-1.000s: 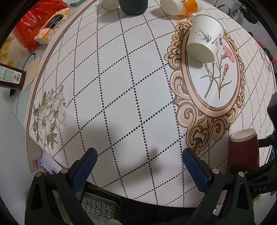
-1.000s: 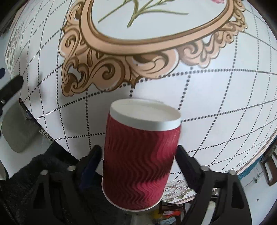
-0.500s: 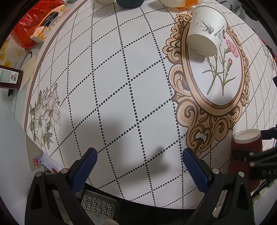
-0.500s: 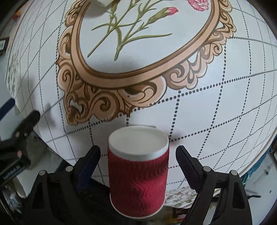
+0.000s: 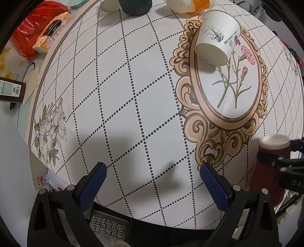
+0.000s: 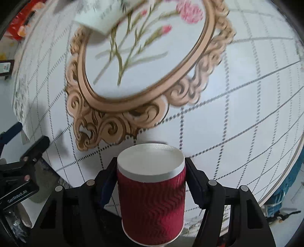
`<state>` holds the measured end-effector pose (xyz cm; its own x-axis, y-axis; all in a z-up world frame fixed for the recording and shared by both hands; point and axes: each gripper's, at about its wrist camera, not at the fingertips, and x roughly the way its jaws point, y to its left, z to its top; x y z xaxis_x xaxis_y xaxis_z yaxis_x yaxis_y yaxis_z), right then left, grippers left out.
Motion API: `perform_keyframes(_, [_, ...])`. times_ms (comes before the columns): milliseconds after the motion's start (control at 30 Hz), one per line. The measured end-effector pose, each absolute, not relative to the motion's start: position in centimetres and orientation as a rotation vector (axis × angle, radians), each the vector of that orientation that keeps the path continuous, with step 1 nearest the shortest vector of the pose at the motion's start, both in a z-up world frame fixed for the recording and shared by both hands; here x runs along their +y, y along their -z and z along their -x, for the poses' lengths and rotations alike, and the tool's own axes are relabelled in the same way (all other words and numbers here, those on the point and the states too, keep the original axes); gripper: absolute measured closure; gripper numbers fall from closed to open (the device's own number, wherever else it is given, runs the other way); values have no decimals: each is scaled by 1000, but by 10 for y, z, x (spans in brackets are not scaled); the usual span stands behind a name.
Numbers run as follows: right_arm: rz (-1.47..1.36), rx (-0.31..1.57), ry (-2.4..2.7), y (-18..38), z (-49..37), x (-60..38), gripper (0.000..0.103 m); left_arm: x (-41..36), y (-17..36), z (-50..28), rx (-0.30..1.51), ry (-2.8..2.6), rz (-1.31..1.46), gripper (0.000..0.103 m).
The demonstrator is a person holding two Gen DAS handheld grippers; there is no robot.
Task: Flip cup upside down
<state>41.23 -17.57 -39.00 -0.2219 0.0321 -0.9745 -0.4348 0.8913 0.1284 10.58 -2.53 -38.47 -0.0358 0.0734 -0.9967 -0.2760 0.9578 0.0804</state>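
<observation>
A red ribbed paper cup [image 6: 152,197] with a white flat end facing up sits between the fingers of my right gripper [image 6: 151,176], which is shut on its sides near the table's front edge. The same cup shows at the right edge of the left wrist view [image 5: 271,163], with the right gripper's black body in front of it. My left gripper [image 5: 153,182] is open and empty above the dotted-grid tablecloth [image 5: 123,95]. A white paper cup with a plant print [image 5: 216,47] stands upside down and tilted on the oval flower motif.
At the far edge stand a dark green cup [image 5: 135,7], a cream cup [image 5: 111,4] and an orange-and-white container [image 5: 191,4]. A tissue pack [image 5: 51,32] and a red bag [image 5: 30,38] lie at the left. The table edge runs close below both grippers.
My right gripper's fingers have closed from wide apart onto the red cup. The right wrist view has shifted and blurred. The left gripper has stayed open, nearly still.
</observation>
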Motion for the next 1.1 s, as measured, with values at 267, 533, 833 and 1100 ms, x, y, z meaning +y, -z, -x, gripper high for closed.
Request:
perform_keyframes(267, [180, 1358, -420, 327, -434, -195, 34, -24, 375, -121, 1578, -283, 189, 2])
perform_keyframes(533, [129, 932, -400, 307, -398, -206, 34, -40, 367, -132, 1566, -265, 186, 2])
perform_keyframes(833, [129, 895, -410, 317, -364, -223, 33, -61, 363, -135, 1553, -246, 173, 2])
perform_keyframes(1100, [123, 976, -376, 318, -347, -231, 20, -72, 343, -124, 1513, -193, 142, 2])
